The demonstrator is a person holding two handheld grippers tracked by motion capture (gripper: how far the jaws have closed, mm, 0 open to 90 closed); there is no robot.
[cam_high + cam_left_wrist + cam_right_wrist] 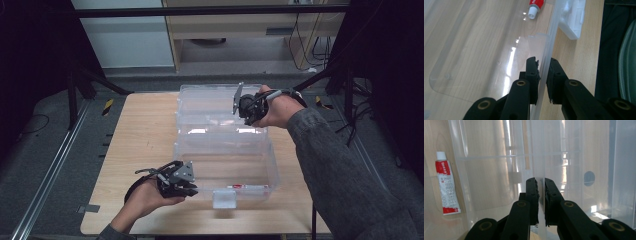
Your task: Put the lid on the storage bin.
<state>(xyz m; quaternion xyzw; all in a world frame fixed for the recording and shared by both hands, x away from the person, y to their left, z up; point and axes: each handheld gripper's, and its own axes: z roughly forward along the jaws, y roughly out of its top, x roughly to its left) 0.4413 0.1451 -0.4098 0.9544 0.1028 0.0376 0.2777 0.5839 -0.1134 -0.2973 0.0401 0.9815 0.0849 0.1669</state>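
Where glare blurs it, bin (270, 165) wall between 2 gripped jaws.

Landmark: the storage box (225, 165) sits on the table (145, 135), right of the tabletop's middle.
Lid: the lid (220, 107) stands just behind the box, rising from its far edge.
Tube: the tube (247, 187) lies inside the box, against its near wall.
Latch: the latch (224, 198) hangs on the box's near wall, at the middle.
Left gripper: the left gripper (192, 189) grips the box's near-left rim.
Right gripper: the right gripper (243, 111) grips the lid's right part, behind the box.
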